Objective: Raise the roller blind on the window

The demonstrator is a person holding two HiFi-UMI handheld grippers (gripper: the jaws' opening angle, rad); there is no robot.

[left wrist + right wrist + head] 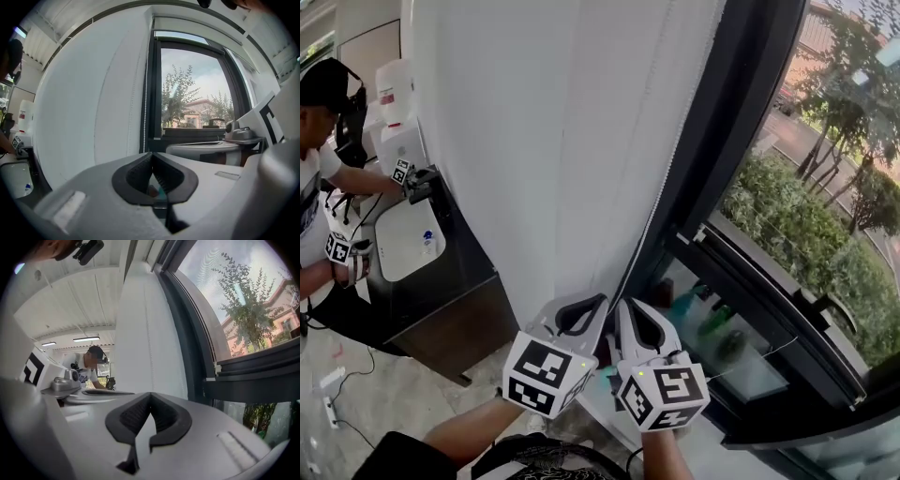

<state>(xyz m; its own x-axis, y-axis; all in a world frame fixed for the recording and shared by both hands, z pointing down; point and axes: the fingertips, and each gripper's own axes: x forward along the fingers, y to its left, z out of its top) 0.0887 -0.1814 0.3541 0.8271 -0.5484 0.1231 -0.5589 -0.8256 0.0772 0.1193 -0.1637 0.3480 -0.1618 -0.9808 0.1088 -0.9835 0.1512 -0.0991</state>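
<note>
Low at the window frame (pixel 712 141), left hand-held gripper (pixel 601 301) and right hand-held gripper (pixel 622 303) both closed tight by the bead chain (pixel 652 211); pinch unclear. Roller blind (pixel 534 141) hangs full down. I judge raising barely begun.

Dark-framed window (pixel 727 122) onto sunlit trees (pixel 848 103) and hedge (pixel 806 234), dark counter (pixel 450 300) at left, pale, perhaps marble, floor (pixel 394 394).

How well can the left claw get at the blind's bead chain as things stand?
Probably yes. The bead chain hangs just ahead of the left claw, with nothing between them, but the claw is shut and would have to open first.
</note>
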